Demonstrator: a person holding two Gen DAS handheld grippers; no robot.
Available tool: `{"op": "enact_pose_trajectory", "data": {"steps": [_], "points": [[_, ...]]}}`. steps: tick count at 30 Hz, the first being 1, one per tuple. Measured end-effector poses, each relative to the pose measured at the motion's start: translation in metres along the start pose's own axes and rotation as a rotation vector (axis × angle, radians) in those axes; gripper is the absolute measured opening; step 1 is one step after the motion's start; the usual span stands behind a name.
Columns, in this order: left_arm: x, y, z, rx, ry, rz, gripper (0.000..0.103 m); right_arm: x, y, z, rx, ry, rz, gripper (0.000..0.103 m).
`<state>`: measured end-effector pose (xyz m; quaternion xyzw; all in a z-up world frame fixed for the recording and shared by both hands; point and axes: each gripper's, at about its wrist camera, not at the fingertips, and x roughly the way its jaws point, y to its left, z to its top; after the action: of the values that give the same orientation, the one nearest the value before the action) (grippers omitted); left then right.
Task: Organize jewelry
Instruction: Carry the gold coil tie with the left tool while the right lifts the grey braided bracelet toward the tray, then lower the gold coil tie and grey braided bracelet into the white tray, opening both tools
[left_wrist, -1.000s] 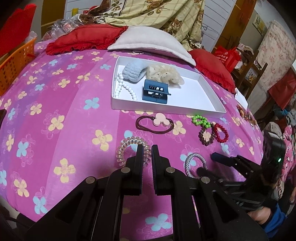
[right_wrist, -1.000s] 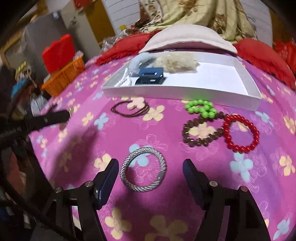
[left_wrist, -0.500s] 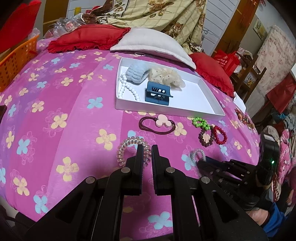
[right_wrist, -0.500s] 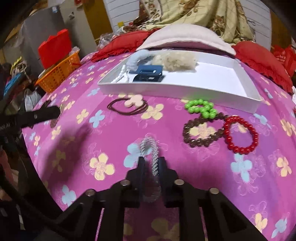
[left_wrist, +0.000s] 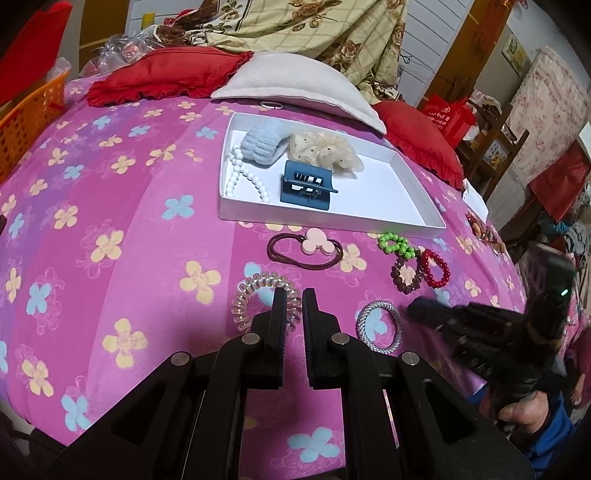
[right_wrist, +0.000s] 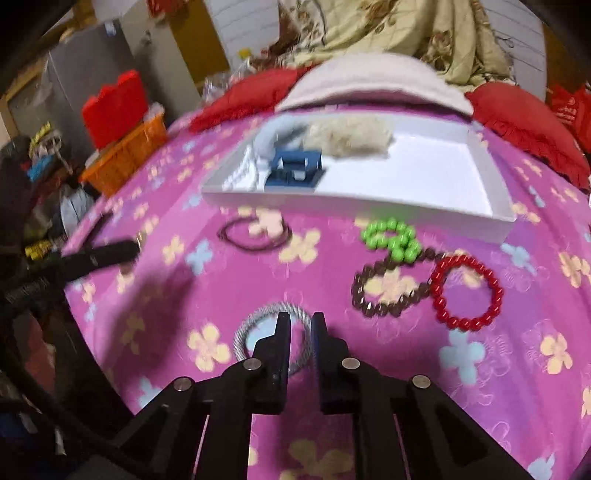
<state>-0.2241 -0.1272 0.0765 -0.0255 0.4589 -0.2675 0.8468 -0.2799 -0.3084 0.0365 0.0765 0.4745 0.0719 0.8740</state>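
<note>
A white tray (left_wrist: 332, 221) (right_wrist: 351, 205) on the pink flowered bedspread holds a blue claw clip (left_wrist: 308, 186), a white bead string (left_wrist: 240, 173) and two scrunchies. The silver mesh bracelet (left_wrist: 380, 304) (right_wrist: 242, 334) lies flat and round on the cloth. My right gripper (right_wrist: 300, 317) (left_wrist: 417, 306) hovers over its near side. The jaws are almost together and opening, with nothing pinched between them. My left gripper (left_wrist: 294, 293) is shut and empty, just in front of a clear spiral hair tie (left_wrist: 251, 288).
In front of the tray lie a brown hair tie with a pink charm (left_wrist: 317, 240) and green (left_wrist: 395, 243), brown (left_wrist: 395, 273) and red (left_wrist: 447, 273) bead bracelets. Red and white pillows line the far side. An orange basket (left_wrist: 26, 122) stands at the left edge.
The right jaws closed from wide apart and squeezed the silver bracelet upright half a second ago. Now the bracelet lies flat and round again, out of the grip. The left gripper has not moved.
</note>
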Motion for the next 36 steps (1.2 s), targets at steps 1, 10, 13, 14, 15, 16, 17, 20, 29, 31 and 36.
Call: {"op": "enact_pose_trajectory", "data": {"steps": [1,10,13,14,15,16,17,20,29,31,36], "points": [[0.002,-0.001,-0.001,0.002,0.005,0.0,0.007,0.005,0.002,-0.003,-0.011,0.012,-0.009,0.013],[0.009,-0.004,-0.003,0.008,0.025,0.003,0.007,0.011,0.016,0.002,-0.067,-0.033,-0.038,0.006],[0.006,-0.003,-0.002,0.006,0.015,0.001,0.007,-0.004,0.013,0.008,-0.04,-0.08,-0.03,0.006],[0.005,-0.002,-0.001,0.004,0.013,-0.001,0.007,-0.01,0.011,0.011,-0.029,-0.1,-0.033,0.006],[0.004,-0.002,0.0,0.004,0.01,-0.005,0.007,-0.016,0.009,0.015,-0.022,-0.116,-0.037,0.006],[0.003,-0.002,0.002,0.006,0.008,-0.009,0.007,-0.023,0.006,0.019,-0.015,-0.137,-0.045,0.006],[0.002,-0.002,0.004,0.007,0.006,-0.015,0.007,-0.029,0.003,0.024,-0.008,-0.154,-0.05,0.006],[0.002,-0.009,0.015,0.02,-0.003,-0.044,0.007,-0.043,-0.013,0.042,0.021,-0.19,-0.055,0.006],[0.025,-0.05,0.078,0.112,-0.026,-0.131,0.007,-0.047,-0.069,0.102,0.085,-0.249,-0.102,0.006],[0.04,-0.061,0.093,0.136,-0.02,-0.122,0.007,-0.037,-0.084,0.116,0.101,-0.24,-0.11,0.006],[0.092,-0.075,0.123,0.134,0.051,-0.137,0.007,-0.007,-0.118,0.146,0.151,-0.198,-0.119,0.006]]}}
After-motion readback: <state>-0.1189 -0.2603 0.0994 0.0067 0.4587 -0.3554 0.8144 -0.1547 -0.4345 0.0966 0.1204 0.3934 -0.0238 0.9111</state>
